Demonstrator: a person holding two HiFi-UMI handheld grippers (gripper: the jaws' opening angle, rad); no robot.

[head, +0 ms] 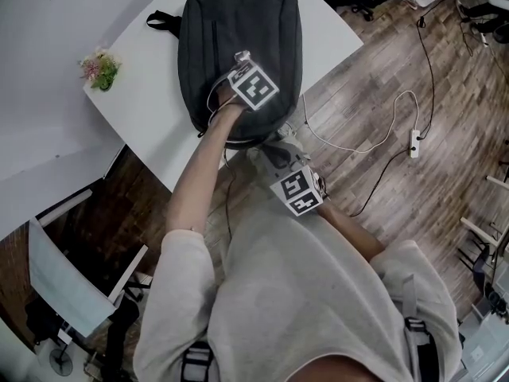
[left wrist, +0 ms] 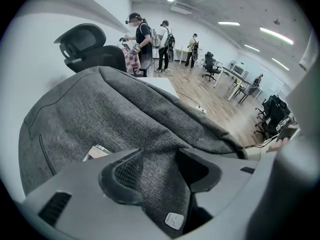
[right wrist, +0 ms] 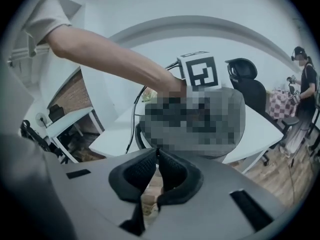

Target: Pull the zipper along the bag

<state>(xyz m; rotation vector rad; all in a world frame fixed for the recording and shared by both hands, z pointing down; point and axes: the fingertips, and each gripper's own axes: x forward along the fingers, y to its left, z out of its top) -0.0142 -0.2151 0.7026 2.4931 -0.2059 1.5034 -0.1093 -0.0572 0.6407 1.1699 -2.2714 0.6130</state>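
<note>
Nearest to us, our pale, soft short-sleeved shirt (head: pixel 302 293) fills the lower part of the head view. Just beyond it the right gripper (right wrist: pixel 157 154) hangs off the table's corner, near the bag's near end. Its ribbed black pads (right wrist: pixel 137 171) are a hair apart at the tips, and we see only floor in the wedge between them. A mosaic patch covers what lies straight ahead of it, so we cannot make out the bag's edge from there.

The left gripper (left wrist: pixel 160 179), smooth grey plastic with black rubbery pads, is clamped on a thick fold of the dark grey woven-fabric backpack (head: pixel 238 30). A small white square label (left wrist: pixel 174 220) sits on that fold, low between the jaws. In the head view the marker cube and our forearm hide the pinch itself.

The backpack lies flat on the smooth white table (head: pixel 151 78) with rounded edges, its black straps poking out at the far end. A raised seam runs along its side, but we cannot pick out the zipper's slider in any view.

Further left stands a small potted plant with pink flowers (head: pixel 99 68). To the right, a thin white cable and power strip (head: pixel 414 142) trail over the wood-plank floor (head: pixel 382 70). A black office chair (left wrist: pixel 85 46) and standing people (left wrist: pixel 142 39) show far off.
</note>
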